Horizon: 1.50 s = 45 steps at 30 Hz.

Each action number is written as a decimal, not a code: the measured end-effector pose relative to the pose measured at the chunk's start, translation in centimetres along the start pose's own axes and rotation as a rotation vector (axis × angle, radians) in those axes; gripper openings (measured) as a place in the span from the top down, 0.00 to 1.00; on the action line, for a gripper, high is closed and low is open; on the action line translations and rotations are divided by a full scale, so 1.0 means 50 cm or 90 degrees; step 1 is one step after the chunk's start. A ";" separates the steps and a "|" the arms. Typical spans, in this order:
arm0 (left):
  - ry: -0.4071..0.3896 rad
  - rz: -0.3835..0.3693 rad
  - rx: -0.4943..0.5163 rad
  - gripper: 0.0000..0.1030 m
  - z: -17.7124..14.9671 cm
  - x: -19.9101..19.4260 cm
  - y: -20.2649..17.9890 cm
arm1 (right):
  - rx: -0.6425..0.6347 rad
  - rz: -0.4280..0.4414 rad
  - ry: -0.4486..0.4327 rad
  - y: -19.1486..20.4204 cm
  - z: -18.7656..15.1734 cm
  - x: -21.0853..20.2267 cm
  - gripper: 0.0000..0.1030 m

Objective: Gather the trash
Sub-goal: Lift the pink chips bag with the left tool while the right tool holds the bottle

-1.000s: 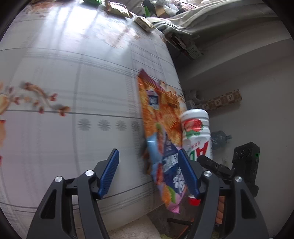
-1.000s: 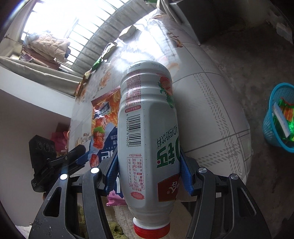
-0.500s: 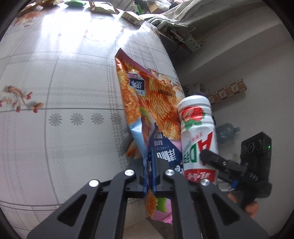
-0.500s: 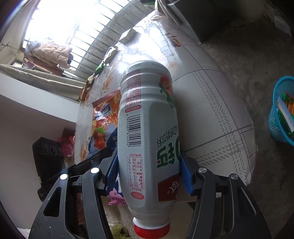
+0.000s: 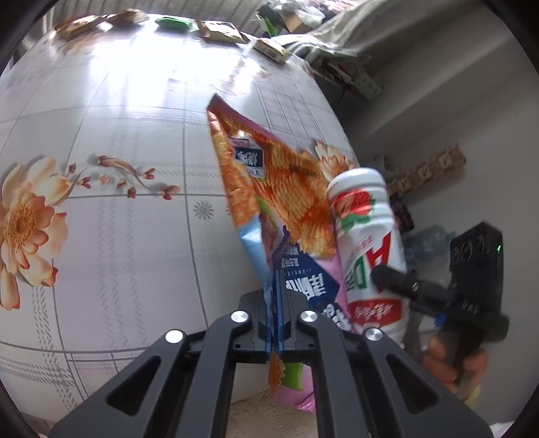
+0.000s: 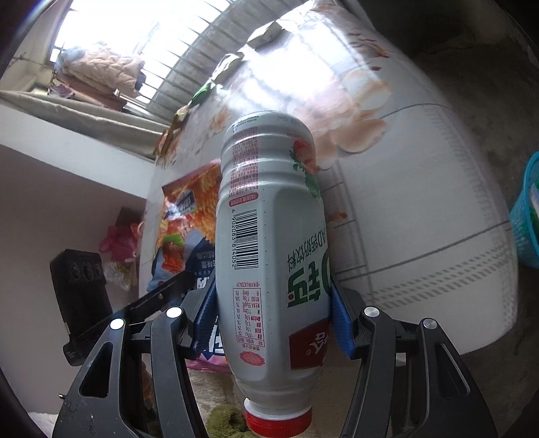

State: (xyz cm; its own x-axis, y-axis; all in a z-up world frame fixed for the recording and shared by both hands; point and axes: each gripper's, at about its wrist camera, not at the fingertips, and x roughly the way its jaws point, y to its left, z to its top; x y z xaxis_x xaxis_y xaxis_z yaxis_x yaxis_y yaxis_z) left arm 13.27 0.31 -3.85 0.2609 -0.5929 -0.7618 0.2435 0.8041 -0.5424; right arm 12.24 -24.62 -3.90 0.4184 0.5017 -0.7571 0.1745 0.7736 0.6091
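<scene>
The left tongs (image 5: pixel 277 323) are pinched almost flat on the lower end of a chip bag (image 5: pixel 269 188), the thin foil squeezed between the pads, and the bag stands up off the bench (image 5: pixel 118 236) above its near edge. The log's small rise in their opening suggests the jaws are easing a touch, yet the bag is plainly still clamped between them. The right tongs (image 6: pixel 273 316) grip a white bottle (image 6: pixel 269 236) across its body, blue pads (image 6: pixel 340 330) pressed on both sides, red cap (image 6: pixel 278 421) toward the camera and base pointing away over the bench. From the left view the bottle (image 5: pixel 367 242) hangs just beside the bag, near the bench's right edge, with a hand (image 5: pixel 451 364) under the other tool.

So 2 pieces of trash are in hand and clear of the surface; neither is binned. A blue basket (image 6: pixel 525 215) sits on the floor past the bench's far right side, already holding some wrappers, and it looks the likely drop point. Both items have to be carried there and released.

More is left after that. Several wrappers (image 5: pixel 219 28) lie along the far edge of the bench, with a green one (image 5: pixel 173 23) among them. I judge the job to be in its early to middle part: 2 items lifted, a row untouched.
</scene>
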 end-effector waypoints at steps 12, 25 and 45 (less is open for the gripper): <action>-0.026 -0.001 -0.005 0.86 0.009 0.019 -0.013 | -0.003 -0.025 -0.006 0.019 -0.007 0.002 0.47; -0.068 0.047 0.077 0.99 -0.003 -0.010 -0.057 | 0.014 -0.026 -0.013 0.013 -0.008 -0.007 0.47; -0.105 0.015 0.115 1.00 -0.012 -0.046 -0.106 | 0.026 -0.023 -0.051 0.013 -0.015 -0.050 0.47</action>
State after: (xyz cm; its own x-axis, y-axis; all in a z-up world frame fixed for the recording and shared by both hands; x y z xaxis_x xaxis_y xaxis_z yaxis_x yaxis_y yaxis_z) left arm 10.82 -2.55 0.55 0.4137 -0.5856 -0.6971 0.3952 0.8053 -0.4419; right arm 10.62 -25.06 -1.81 0.4810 0.4401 -0.7582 0.2257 0.7735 0.5922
